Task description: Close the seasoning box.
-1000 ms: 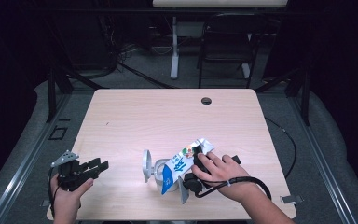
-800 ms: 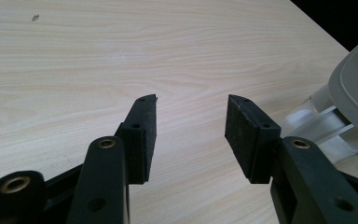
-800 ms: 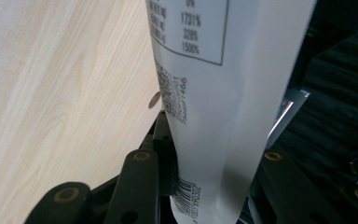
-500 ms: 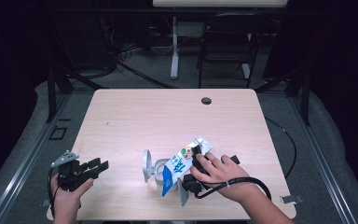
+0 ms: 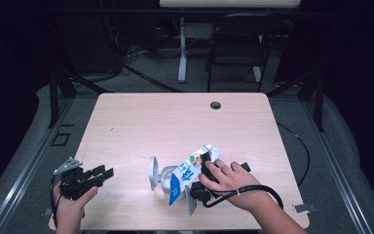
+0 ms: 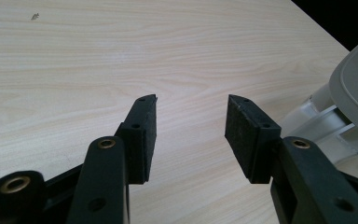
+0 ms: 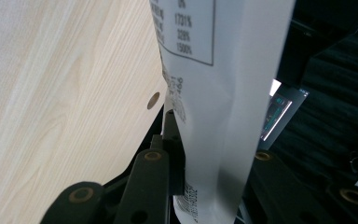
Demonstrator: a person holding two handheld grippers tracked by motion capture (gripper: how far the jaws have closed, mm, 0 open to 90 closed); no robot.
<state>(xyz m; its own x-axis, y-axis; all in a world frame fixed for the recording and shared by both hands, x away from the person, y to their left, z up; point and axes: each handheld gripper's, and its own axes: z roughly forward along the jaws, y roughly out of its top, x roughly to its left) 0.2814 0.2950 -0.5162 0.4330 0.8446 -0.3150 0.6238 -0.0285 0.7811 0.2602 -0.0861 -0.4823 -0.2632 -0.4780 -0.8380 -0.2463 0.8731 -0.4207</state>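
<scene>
Much of the right claw is hidden in the high view: the person's right hand lies over its body, and its black tips disappear against the crumpled white and blue printed pouch. The right gripper view settles it. There the pouch's white back stands between the two black jaws, which have just been closing; the left jaw's pad presses flat on the film, while the far jaw is mostly covered by the pouch, so its contact cannot be made out fully. The claw is clenched on the pouch.

The pouch sits near the front edge of the pale wooden desk, right of the middle, tilted with its crimped top toward the far side. Its face is white with a blue lower part and a small coloured picture; the lettering is too small to read. On the back, a black-framed table of figures is cut off by the top of the right gripper view.

Partly behind the pouch stands a grey and white plastic stand with a round plate; what it is cannot be told, and the left gripper view cuts it off at the right edge.

The left claw, at the desk's front left corner, is released, its jaws spread over bare wood with nothing between them.
</scene>
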